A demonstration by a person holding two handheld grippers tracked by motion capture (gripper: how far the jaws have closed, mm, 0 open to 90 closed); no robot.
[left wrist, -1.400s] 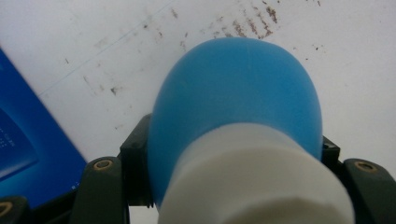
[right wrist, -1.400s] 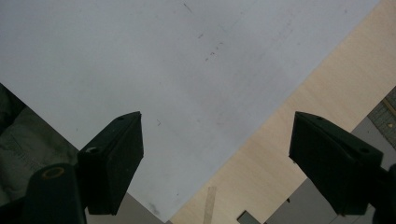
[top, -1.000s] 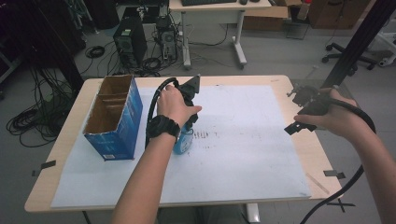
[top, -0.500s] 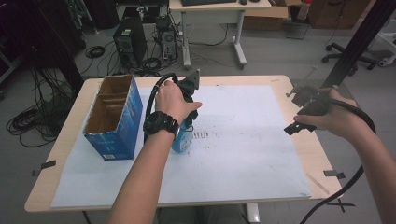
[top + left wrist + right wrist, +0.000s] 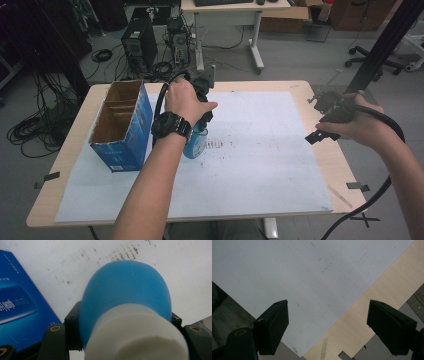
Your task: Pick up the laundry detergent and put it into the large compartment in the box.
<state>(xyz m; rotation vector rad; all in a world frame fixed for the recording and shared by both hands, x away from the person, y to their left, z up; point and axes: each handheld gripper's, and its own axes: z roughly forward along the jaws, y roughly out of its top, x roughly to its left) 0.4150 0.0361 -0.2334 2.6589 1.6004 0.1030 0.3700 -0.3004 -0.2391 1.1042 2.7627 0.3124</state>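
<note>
moved: our left hand-held gripper [image 5: 199,131] has lifted the blue-and-white bottle [image 5: 127,315] | grip: pinched upright beside the open blue carton [image 5: 121,125], likely for loading | right hand-held gripper [image 5: 327,322]: spread, idle

The box [image 5: 121,125] stands open-topped at the bench's [image 5: 65,150] left, just beside the bottle [image 5: 195,142] in the left gripper [image 5: 200,107], so that side is tight. The white sheet [image 5: 260,150] between bottle and right gripper [image 5: 325,112] lies bare, as does its near edge.
</note>
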